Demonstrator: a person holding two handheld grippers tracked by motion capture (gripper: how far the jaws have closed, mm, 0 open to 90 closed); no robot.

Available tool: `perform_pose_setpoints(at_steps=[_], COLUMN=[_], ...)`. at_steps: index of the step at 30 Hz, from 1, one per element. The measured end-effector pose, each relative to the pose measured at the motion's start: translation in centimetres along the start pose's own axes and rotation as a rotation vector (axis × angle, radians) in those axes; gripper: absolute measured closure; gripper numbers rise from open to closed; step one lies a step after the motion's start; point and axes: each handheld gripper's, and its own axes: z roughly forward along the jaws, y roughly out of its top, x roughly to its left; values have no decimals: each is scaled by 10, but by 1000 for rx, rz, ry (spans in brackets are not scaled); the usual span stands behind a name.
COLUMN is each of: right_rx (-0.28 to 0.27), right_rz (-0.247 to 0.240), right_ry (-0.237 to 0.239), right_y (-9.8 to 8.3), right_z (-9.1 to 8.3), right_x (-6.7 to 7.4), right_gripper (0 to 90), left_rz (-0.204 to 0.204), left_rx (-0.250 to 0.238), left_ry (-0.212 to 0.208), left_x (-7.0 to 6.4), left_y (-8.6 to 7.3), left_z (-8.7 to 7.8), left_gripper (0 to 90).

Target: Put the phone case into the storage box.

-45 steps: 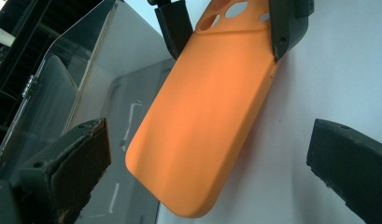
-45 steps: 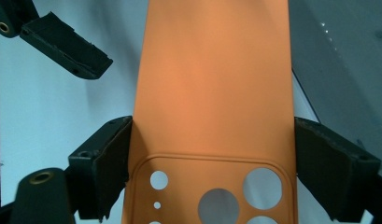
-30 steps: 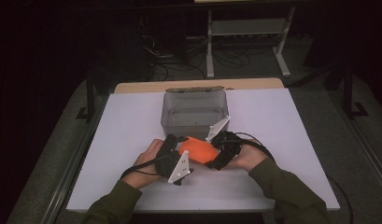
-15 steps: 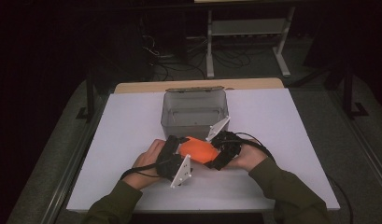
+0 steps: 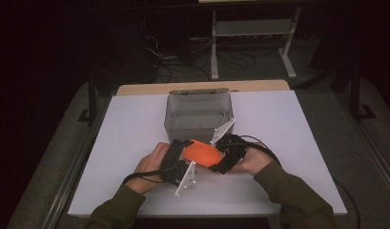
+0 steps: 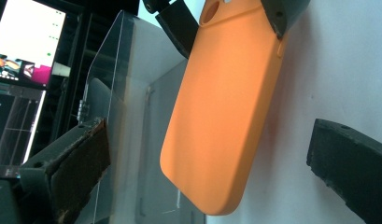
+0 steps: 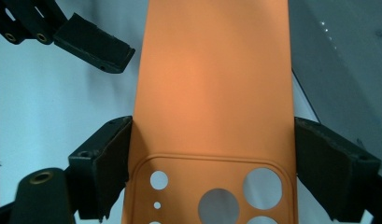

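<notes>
Handover mid-frame: right gripper (image 7: 212, 172) pinches the orange phone case (image 5: 200, 152); left gripper (image 6: 226, 163) spread around it, probably closing next, clear box (image 5: 198, 112) behind.

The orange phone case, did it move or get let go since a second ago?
No visible change. The orange silicone phone case stays clamped at its camera end by the right hand-held gripper, the left hand-held gripper stays open around its other end, beside the clear plastic box.

Right tool (image 7: 212, 163) clamps orange phone case (image 7: 216, 84) by its sides.
</notes>
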Motion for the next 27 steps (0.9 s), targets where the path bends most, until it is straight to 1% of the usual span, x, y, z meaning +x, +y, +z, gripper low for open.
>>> perform_pose_setpoints(at_steps=[2,4,5,10,13,16,19,22,27], right_rx=[0,-1,-2,-2,-2,-2,-2,-3,-2], right_rz=[1,1,1,1,1,3,3,3,8], right_ry=[0,-1,-1,0,-2,0,0,-1,0], right_y=[0,0,0,0,0,0,0,0,-1], right_z=[0,0,0,0,0,0,0,0,-1], right_x=[0,0,0,-1,-1,-1,-1,-1,-1], right_gripper=[152,152,152,152,152,152,152,152,152], left_rz=[19,27,42,69,91,130,158,172,174], left_rx=[8,11,18,24,26,36,42,47,56], left_ry=[6,10,18,32,47,62,76,84,98], left_x=[-1,-2,-3,-5,-6,-8,-9,-11,-11], left_y=[0,0,0,1,1,1,2,2,3], left_z=[0,1,1,2,2,3,3,3,4], left_gripper=[0,0,0,0,0,0,0,0,0])
